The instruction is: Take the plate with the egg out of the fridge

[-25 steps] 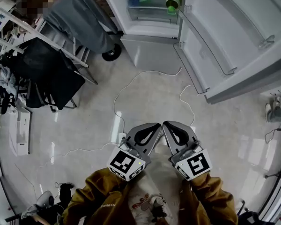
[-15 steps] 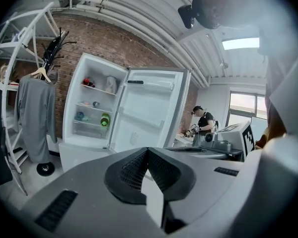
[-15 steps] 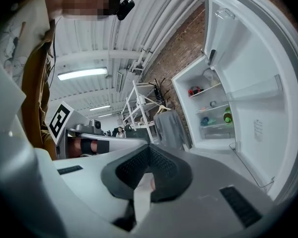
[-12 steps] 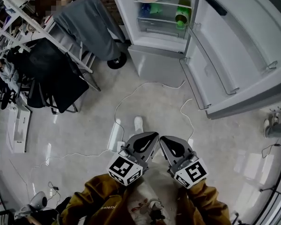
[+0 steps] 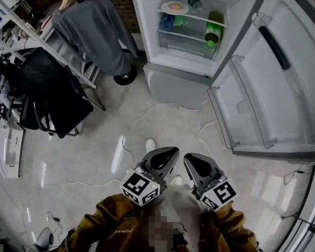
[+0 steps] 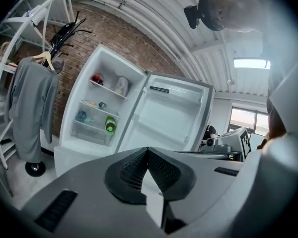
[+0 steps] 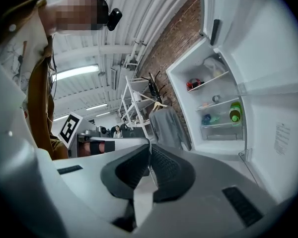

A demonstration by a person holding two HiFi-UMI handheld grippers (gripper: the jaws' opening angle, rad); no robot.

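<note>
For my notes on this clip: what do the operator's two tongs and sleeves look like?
The left tongs and right tongs are both light-grey plastic, tapering to a point, with black dimpled pads inside. Each carries a white cube printed with black square markers. The sleeves are mustard-brown.

We held left gripper (image 5: 171, 152) and right gripper (image 5: 191, 160) side by side, well short of the fridge | white round plate with egg (image 5: 174, 7) sat on a shelf in open white fridge (image 5: 173, 85)
</note>
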